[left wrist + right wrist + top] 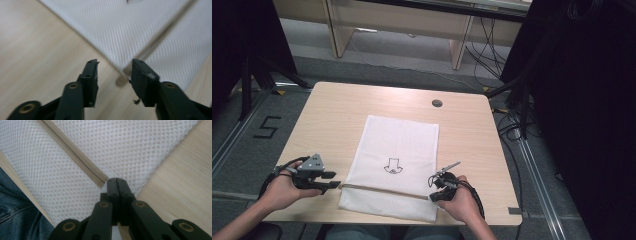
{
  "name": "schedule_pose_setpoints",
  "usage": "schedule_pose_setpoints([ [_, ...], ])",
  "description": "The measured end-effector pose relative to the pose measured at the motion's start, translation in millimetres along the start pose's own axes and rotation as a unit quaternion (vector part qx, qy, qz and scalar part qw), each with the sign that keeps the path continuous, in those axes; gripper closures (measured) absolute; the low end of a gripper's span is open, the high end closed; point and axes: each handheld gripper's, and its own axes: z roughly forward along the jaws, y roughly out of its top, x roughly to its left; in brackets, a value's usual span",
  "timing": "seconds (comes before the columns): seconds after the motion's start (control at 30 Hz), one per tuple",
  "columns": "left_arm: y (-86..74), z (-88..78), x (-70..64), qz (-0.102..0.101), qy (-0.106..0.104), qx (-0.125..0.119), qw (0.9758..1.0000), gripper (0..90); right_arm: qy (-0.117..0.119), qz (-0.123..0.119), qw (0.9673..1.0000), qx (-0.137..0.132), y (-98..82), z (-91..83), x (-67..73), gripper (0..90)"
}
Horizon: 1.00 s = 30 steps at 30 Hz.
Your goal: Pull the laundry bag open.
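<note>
A white mesh bag [397, 145] lies flat in the middle of the wooden table [337, 115], with a beige zipper [382, 190] running across it near the front edge. My left gripper [337, 180] sits at the zipper's left end. In the left gripper view it [113, 65] is open, its jaws either side of the bag's corner [130, 30] and the small zipper pull [121, 80]. My right gripper [433, 196] is at the zipper's right end. In the right gripper view it [116, 180] is shut on the mesh [125, 145] beside the zipper [72, 155].
A small black outline drawing [393, 166] marks the bag's middle. A round cable hole [437, 103] sits in the table's far side. Bare wood lies on both sides of the bag. The person's jeans [15, 205] show below the front edge.
</note>
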Motion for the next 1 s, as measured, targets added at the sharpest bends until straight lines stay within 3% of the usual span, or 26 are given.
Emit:
schedule_pose_setpoints([
  [0.03,0.0,0.0,0.0,0.0,0.0,0.0,1.0,52.5,0.0,0.0,1.0,0.0,0.0,0.0,0.0,90.0],
  [0.07,6.5,-0.6,0.4,-0.01,0.004,-0.025,0.9996,49.5,0.001,-0.013,0.9999,-0.005,0.4,0.6,-1.7,89.8],
  [0.13,10.1,0.8,0.1,-0.014,0.005,-0.033,0.9994,47.8,0.005,-0.013,0.9999,-0.004,0.5,0.8,-1.6,89.5],
  [0.17,18.4,7.3,-1.2,-0.028,0.003,-0.054,0.9982,44.8,0.004,-0.019,0.9998,-0.008,0.6,0.6,-1.3,88.1],
  [0.27,28.0,12.6,-2.5,-0.021,-0.001,-0.059,0.9981,41.6,0.003,-0.017,0.9998,-0.011,0.4,0.2,-0.6,85.1],
  [0.3,36.2,19.7,-7.8,-0.034,-0.012,-0.069,0.997,40.1,-0.006,-0.026,0.9995,-0.015,0.9,-0.6,2.1,77.1],
  [0.4,42.8,31.0,-14.0,-0.033,-0.027,-0.065,0.997,36.5,-0.021,-0.022,0.9995,-0.009,1.2,-1.6,7.9,75.1],
  [0.43,42.8,31.0,-14.0,-0.033,-0.027,-0.065,0.997,35.9,-0.021,-0.022,0.9995,-0.009,1.2,-1.6,7.9,75.1],
  [0.47,42.1,36.2,-16.1,-0.018,-0.028,-0.058,0.9978,35.8,-0.019,-0.041,0.9986,-0.028,1.7,-2.0,8.7,71.8],
  [0.57,37.5,37.8,-17.0,-0.026,-0.025,-0.051,0.998,35.4,-0.024,-0.049,0.9975,-0.045,2.3,-4.5,9.0,70.1],
  [0.6,34.8,37.0,-15.1,-0.019,-0.021,-0.05,0.9983,35.5,-0.023,-0.049,0.997,-0.055,2.7,-6.6,9.3,68.3],
  [0.67,27.6,36.0,-14.5,-0.043,-0.022,-0.053,0.9974,35.7,-0.027,-0.056,0.9948,-0.081,3.6,-11.0,8.1,65.3],
  [0.73,21.7,32.1,-10.4,-0.047,-0.011,-0.056,0.9973,36.0,-0.036,-0.05,0.9925,-0.105,2.8,-15.8,6.8,63.2],
  [0.8,21.6,31.0,-8.2,-0.047,-0.007,-0.059,0.9971,36.2,-0.037,-0.049,0.9921,-0.109,2.4,-17.4,5.8,62.5],
  [0.83,22.5,29.1,-4.0,-0.062,-0.003,-0.07,0.9956,36.2,-0.039,-0.042,0.9912,-0.119,1.1,-18.6,3.7,61.9],
  [0.93,22.8,26.1,2.3,-0.07,0.009,-0.085,0.9939,36.6,-0.037,-0.027,0.9899,-0.134,-0.5,-18.6,1.7,61.7],
  [1.0,22.2,25.6,3.9,-0.075,0.014,-0.087,0.9932,36.7,-0.038,-0.023,0.9907,-0.129,-0.6,-20.7,-0.1,61.5],
])
